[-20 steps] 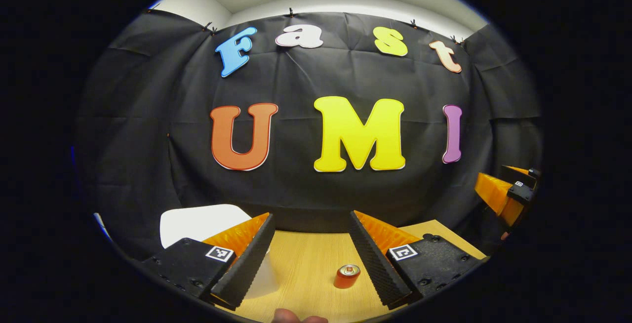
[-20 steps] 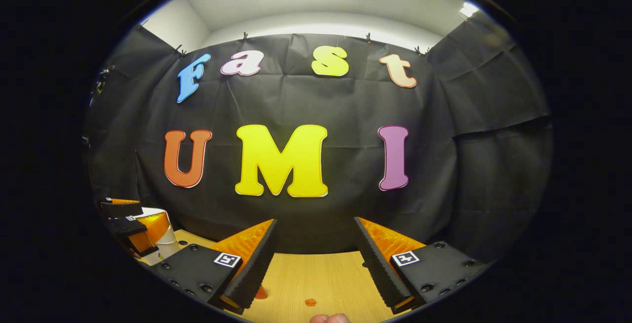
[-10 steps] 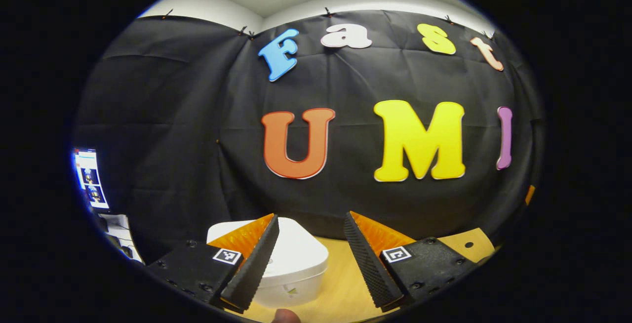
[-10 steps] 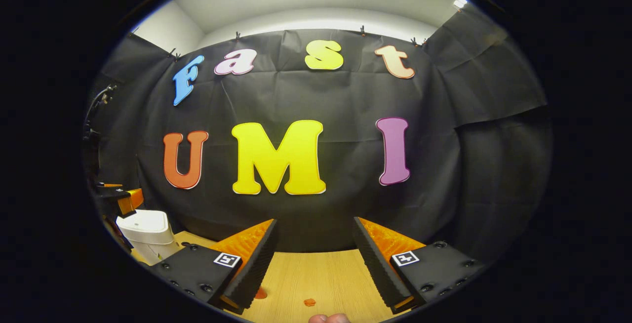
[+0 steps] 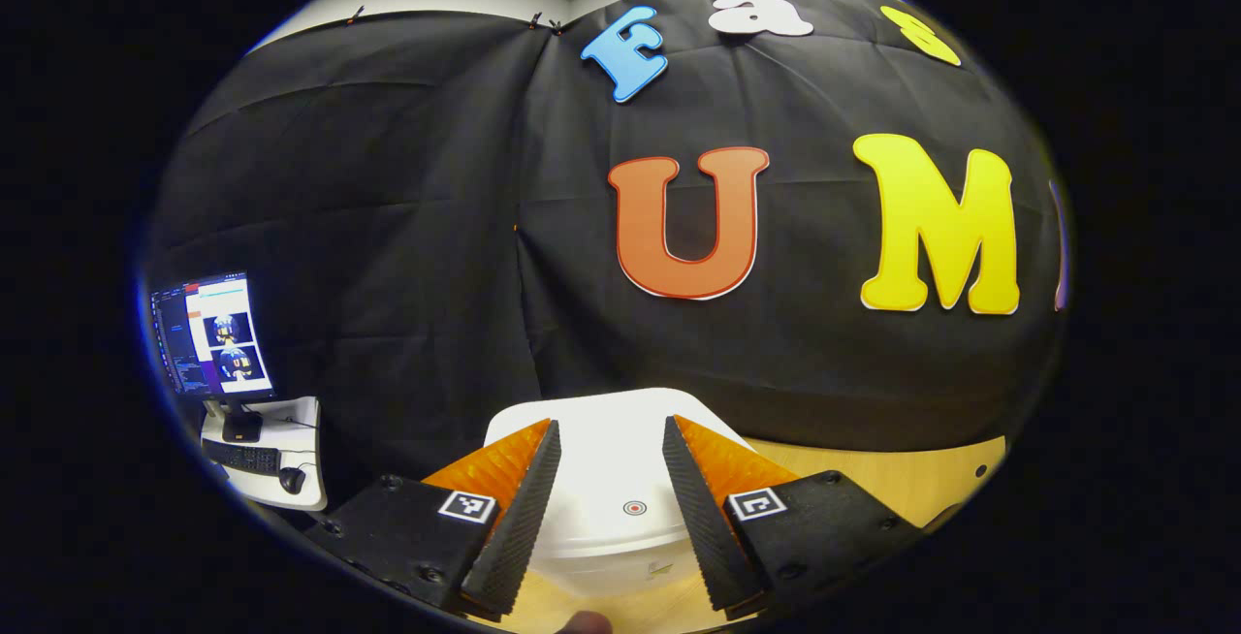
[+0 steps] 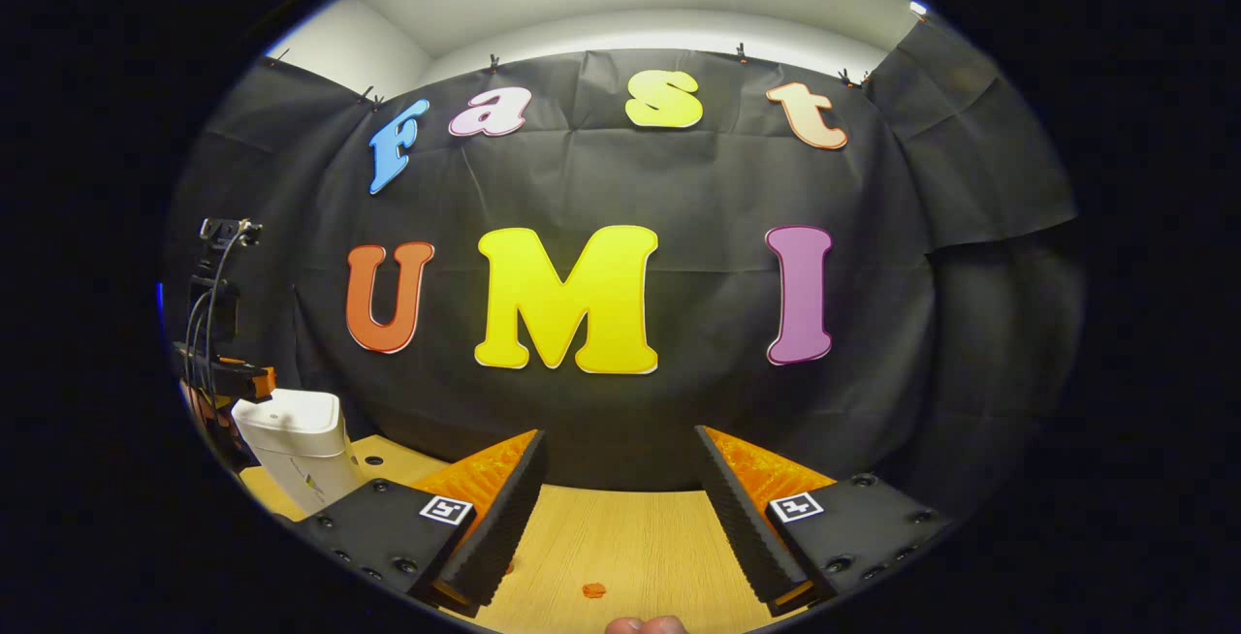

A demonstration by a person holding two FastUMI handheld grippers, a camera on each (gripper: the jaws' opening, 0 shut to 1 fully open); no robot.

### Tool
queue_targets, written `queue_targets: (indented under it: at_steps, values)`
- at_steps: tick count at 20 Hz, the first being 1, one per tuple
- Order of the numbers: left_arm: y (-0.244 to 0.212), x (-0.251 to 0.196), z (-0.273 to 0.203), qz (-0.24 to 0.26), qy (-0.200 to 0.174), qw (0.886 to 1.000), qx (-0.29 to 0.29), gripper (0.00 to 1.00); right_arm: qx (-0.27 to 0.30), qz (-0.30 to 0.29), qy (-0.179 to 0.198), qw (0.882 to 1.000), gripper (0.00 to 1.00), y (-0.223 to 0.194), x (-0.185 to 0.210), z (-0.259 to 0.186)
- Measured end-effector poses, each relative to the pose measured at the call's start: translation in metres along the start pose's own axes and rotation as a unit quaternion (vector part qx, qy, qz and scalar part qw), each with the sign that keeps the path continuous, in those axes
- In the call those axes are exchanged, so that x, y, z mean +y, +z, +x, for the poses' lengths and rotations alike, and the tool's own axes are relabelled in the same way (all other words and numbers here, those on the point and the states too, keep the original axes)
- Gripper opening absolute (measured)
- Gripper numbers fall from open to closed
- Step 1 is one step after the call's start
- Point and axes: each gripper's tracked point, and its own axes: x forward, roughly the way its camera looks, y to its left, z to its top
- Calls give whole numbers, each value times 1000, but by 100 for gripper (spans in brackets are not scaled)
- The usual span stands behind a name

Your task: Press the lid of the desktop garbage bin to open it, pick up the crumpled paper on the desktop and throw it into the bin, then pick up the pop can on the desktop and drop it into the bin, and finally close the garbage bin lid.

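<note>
The white desktop bin (image 5: pixel 620 489) stands on the wooden table with its lid down; a small red ring marks the lid's top. My left gripper (image 5: pixel 610 423) hovers just above and before the lid, open, and the lid shows through the gap between its fingers. In the right gripper view the bin (image 6: pixel 296 445) is at the far left, with the left gripper (image 6: pixel 233 380) above its far side. My right gripper (image 6: pixel 619 433) is open over bare table, holding nothing.
The wooden table (image 6: pixel 630 537) carries a small orange speck (image 6: pixel 593 590). A monitor (image 5: pixel 208 333) and a side desk with a keyboard (image 5: pixel 257 450) stand left of the booth. A camera on a stand (image 6: pixel 218 266) rises behind the bin.
My left gripper has swung left, off the pop can and onto the bin, and its fingers have drawn somewhat closer together. The right gripper has barely moved.
</note>
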Motion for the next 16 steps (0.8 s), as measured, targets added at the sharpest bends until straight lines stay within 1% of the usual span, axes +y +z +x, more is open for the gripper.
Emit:
queue_targets:
  at_steps: [1,2,4,6,9,10,11,12,14,15,16]
  values:
    - [-1,-2,3,6,-2,1000,3,68,0,2,4,1000,95,-1,-3,0]
    - [-5,-3,5,12,-5,1000,8,61,1,3,4,1000,95,-1,-6,0]
    - [-12,-5,8,12,0,1000,18,55,9,0,0,1000,95,-6,-11,0]
    - [-20,-7,11,2,2,1000,31,49,10,4,-11,1000,95,-6,-16,-2]
    - [-37,-4,15,-8,8,998,55,44,14,1,-19,1000,95,-8,-12,-4]
    - [-42,-5,17,-15,6,998,61,45,13,-2,-20,1000,95,-7,-9,-5]
    - [-46,-7,17,-19,2,998,67,37,11,-4,-21,1000,95,-8,-7,-5]
    - [-49,-7,16,-21,2,997,72,33,13,-7,-23,1000,95,-8,-4,-6]
    - [-49,-8,17,-12,0,998,66,30,14,-10,-27,999,95,-10,0,-7]
    - [-51,-9,16,-6,2,998,69,36,16,-7,-28,999,95,-12,2,-8]
    - [-52,-7,16,-4,4,998,69,30,19,-4,-29,999,95,-14,5,-9]
